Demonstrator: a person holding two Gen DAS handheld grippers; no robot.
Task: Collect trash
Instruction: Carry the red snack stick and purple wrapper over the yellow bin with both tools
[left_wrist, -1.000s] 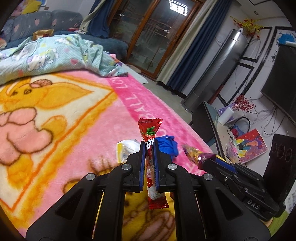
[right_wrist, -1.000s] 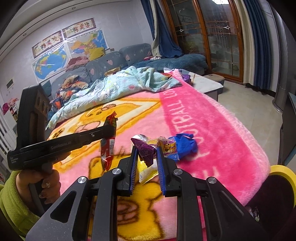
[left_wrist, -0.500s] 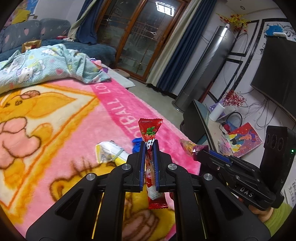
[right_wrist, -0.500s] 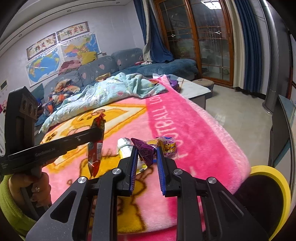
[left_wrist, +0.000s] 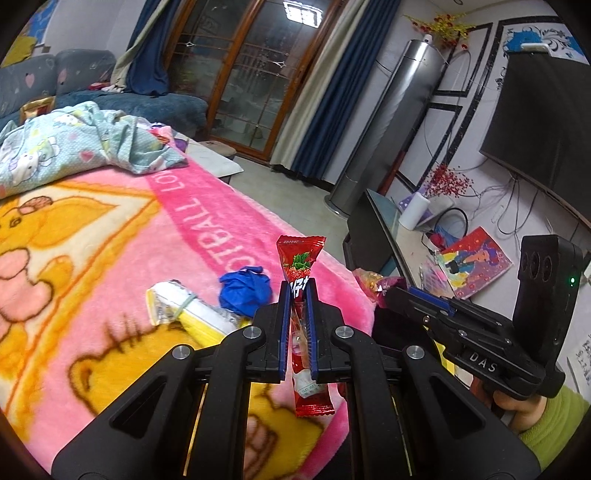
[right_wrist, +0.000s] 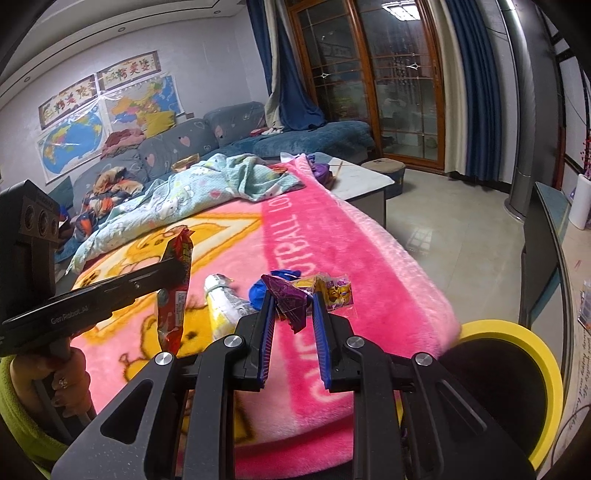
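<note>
Your left tool (left_wrist: 297, 295) is clenched on a long red strawberry-print snack wrapper (left_wrist: 301, 266), which stands upright between the blue pads with its crimped top above the fingertips and its lower end hanging below them. Your right tool (right_wrist: 293, 306) is closed on a crumpled purple foil wrapper (right_wrist: 290, 297), with a clear packet printed in yellow and purple (right_wrist: 338, 293) caught at its right pad.

Take the pink plush blanket with a yellow cartoon bear (right_wrist: 369, 258) as the landmark. Both tools hang above its near end, the left one beside the right. Lying on the blanket just beyond the tools are a crumpled blue plastic scrap (left_wrist: 245, 290) and, touching or just beside it, a white and yellow wrapper (left_wrist: 184, 310) bound by a pale band. At the blanket's far end a light blue cartoon-print quilt (right_wrist: 207, 199) is heaped.

Off the blanket's near right corner, below your right tool, stands a round bin with a yellow rim (right_wrist: 517, 339) and a dark inside. Your green sleeve (left_wrist: 554, 417) shows behind the right tool's handle.
</note>
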